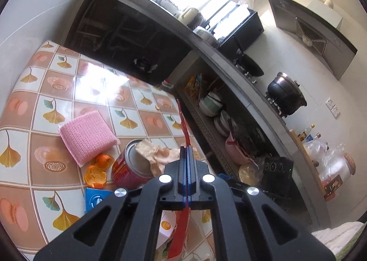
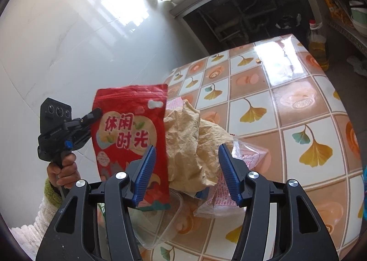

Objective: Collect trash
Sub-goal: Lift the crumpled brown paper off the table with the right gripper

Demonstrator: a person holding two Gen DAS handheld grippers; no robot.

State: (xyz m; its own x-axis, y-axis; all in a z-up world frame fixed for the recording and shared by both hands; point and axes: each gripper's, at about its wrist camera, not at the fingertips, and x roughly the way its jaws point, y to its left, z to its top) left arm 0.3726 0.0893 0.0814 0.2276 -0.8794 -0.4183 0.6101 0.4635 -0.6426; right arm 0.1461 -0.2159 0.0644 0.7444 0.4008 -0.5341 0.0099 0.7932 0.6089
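The left gripper [image 1: 187, 164] is clamped edge-on along one side of a flat red foil snack pouch [image 2: 132, 137], which hangs lifted above the ginkgo-patterned table [image 2: 298, 109]. It looks light, limp and slick, so a seam is the better hold. The right gripper [image 2: 187, 169] stands open around crumpled tan paper [image 2: 190, 146], touching nothing.

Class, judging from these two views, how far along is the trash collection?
Done: nothing visibly collected yet. In hand: the left gripper is shut on the red snack bag, lifted off the table. Left: can, orange peels, crumpled paper. The right gripper is open.
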